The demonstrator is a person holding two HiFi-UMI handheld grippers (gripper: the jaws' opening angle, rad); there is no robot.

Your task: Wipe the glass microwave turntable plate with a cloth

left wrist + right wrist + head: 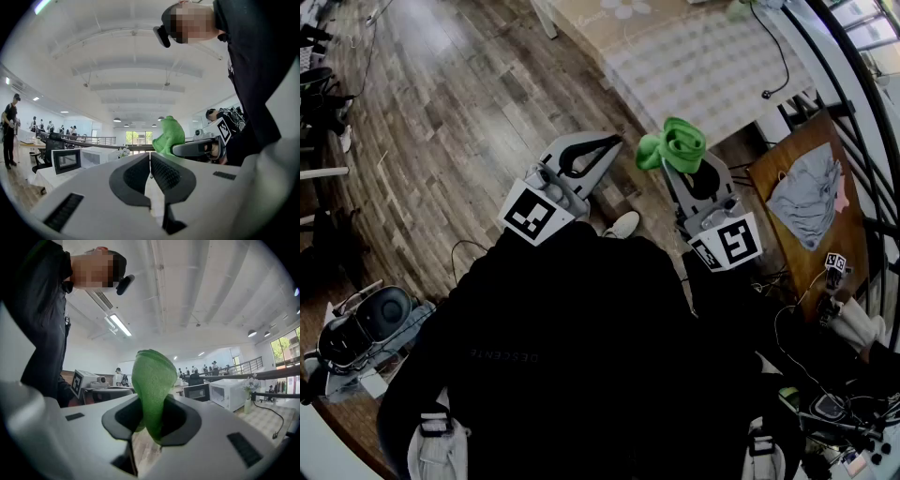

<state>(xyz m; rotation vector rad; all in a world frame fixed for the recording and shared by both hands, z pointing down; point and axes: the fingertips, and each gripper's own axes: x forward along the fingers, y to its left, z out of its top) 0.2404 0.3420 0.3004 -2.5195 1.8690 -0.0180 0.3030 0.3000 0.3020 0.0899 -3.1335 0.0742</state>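
Observation:
My right gripper (679, 161) is shut on a bunched green cloth (673, 144), held in front of the person's body. In the right gripper view the cloth (152, 376) stands up from between the jaws of that gripper (152, 401). My left gripper (609, 141) is beside it to the left, shut, with nothing between its jaws (150, 157). From the left gripper view, the green cloth (169, 136) shows just beyond the jaw tips. No glass turntable plate is in any view.
A table with a patterned cover (703, 56) and a black cable (778, 56) stands ahead. A white microwave (227, 392) sits on it. At right is a wooden board with a grey cloth (806, 197). An office chair (375, 319) stands at lower left on wood floor.

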